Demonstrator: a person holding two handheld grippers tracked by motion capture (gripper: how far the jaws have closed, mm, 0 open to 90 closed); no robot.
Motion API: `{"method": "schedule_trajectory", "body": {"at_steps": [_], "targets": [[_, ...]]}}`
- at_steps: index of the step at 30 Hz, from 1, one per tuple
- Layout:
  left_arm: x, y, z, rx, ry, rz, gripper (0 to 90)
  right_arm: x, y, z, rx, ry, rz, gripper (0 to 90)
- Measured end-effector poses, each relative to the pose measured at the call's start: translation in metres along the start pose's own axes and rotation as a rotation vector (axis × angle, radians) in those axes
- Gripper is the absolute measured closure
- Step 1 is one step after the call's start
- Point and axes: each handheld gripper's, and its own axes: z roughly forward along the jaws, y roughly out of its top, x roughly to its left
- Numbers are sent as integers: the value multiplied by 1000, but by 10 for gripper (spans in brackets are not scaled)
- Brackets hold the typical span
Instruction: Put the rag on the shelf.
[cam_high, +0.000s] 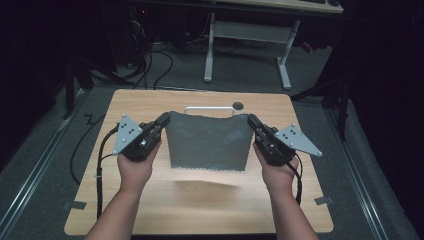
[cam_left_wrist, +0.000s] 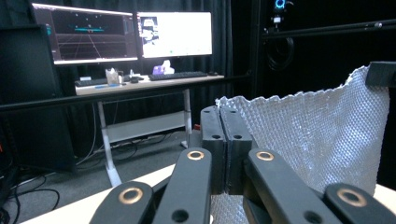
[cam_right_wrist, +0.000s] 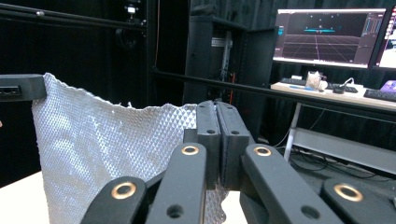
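Observation:
A grey textured cloth (cam_high: 207, 142) with zigzag edges hangs stretched above the wooden table (cam_high: 150, 102), held by its two top corners. My left gripper (cam_high: 164, 120) is shut on the cloth's top left corner, and in the left gripper view its jaws (cam_left_wrist: 225, 126) pinch the cloth (cam_left_wrist: 322, 130) edge. My right gripper (cam_high: 251, 120) is shut on the top right corner; in the right gripper view its jaws (cam_right_wrist: 217, 121) clamp the cloth (cam_right_wrist: 107, 149), which spreads away to the other gripper's tip (cam_right_wrist: 21, 87). The cloth's lower edge hangs free above its shadow.
A white handle-like bar (cam_high: 209, 108) and a round black hole (cam_high: 238, 105) lie on the table behind the cloth. Beyond the table stand a white-legged desk (cam_high: 247, 35), monitors (cam_left_wrist: 130, 35) and floor cables (cam_high: 150, 65).

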Motion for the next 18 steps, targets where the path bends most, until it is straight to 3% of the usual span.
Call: {"method": "schedule_trajectory", "body": {"at_steps": [4, 11, 18], "targets": [[1, 1, 4, 8, 2, 8, 900, -2, 1, 2, 8, 1, 6, 894], [16, -3, 23, 85, -23, 7, 899, -13, -3, 14, 72, -8, 34, 895], [31, 3, 52, 136, 32, 20, 899, -22, -3, 37, 88, -17, 52, 895]]}}
